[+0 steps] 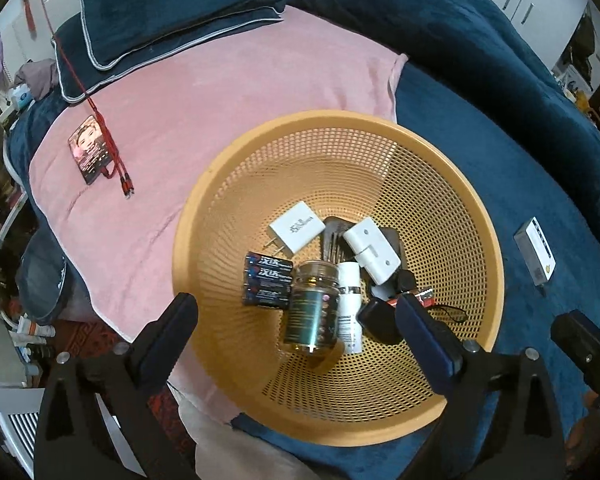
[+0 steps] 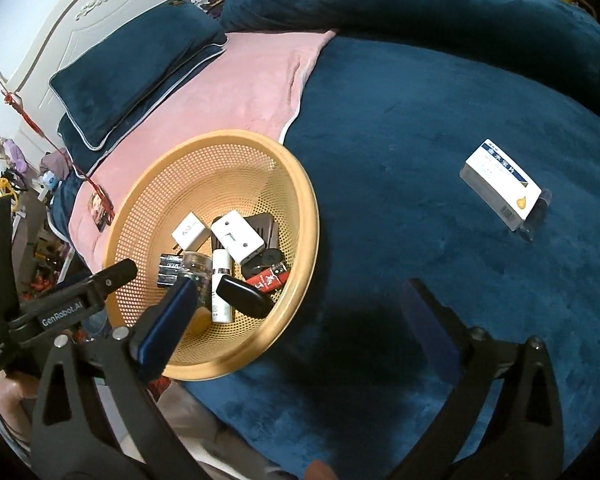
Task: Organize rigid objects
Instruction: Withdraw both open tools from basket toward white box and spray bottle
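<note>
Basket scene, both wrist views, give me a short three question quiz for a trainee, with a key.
1. True or false: the white box lies inside the basket.
2. Multiple choice: the battery pack lies on (A) the pink towel, (B) the basket floor, (C) the blue blanket.
3. Fill in: the red cable crosses a phone that lies on the pink ____.

Key
1. False: it sits on the blue blanket, apart from the basket.
2. B, beside the jar and the white charger.
3. Towel.

Both the left gripper and the right gripper are open and hold nothing.
</note>
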Demonstrator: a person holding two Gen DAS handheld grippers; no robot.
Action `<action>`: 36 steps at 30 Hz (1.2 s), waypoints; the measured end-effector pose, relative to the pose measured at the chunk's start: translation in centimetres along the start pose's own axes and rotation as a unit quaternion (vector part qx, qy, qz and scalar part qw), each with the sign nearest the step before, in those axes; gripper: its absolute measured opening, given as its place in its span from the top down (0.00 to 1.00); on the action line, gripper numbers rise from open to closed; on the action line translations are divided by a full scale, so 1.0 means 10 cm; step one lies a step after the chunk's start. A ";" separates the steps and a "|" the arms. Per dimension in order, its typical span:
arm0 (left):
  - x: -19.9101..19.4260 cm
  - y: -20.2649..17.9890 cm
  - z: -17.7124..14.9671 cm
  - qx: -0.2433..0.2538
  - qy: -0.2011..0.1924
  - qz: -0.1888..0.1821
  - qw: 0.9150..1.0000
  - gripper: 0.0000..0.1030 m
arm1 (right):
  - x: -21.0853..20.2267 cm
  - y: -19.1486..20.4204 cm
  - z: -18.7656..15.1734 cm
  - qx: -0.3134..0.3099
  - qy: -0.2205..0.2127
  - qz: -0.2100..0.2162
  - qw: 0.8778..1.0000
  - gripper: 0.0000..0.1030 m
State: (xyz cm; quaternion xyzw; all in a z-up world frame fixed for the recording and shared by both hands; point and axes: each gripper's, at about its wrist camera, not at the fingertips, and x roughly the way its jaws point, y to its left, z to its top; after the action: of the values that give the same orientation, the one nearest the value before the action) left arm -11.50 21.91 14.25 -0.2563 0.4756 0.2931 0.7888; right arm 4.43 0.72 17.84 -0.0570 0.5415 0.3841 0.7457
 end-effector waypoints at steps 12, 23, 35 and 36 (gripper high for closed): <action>0.08 -0.38 0.01 0.038 0.011 -0.007 0.999 0.03 | -0.05 -0.37 -0.03 0.028 0.003 -0.014 1.000 0.01; 0.16 -0.83 0.00 0.075 0.018 -0.018 0.997 0.03 | -0.16 -0.78 -0.06 0.061 -0.002 -0.030 0.998 0.00; 0.24 -1.36 -0.03 0.118 0.030 -0.033 0.992 0.03 | -0.21 -1.26 -0.23 0.105 0.006 -0.046 0.993 0.00; 0.25 -1.42 -0.03 0.123 0.031 -0.035 0.991 0.03 | -0.22 -1.31 -0.25 0.109 0.007 -0.049 0.993 0.00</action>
State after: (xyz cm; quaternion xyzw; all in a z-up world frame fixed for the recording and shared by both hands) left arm -0.67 12.37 13.66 -0.1832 0.5226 0.1965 0.8091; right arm 10.59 -10.81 14.32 -0.0048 0.5821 0.2858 0.7612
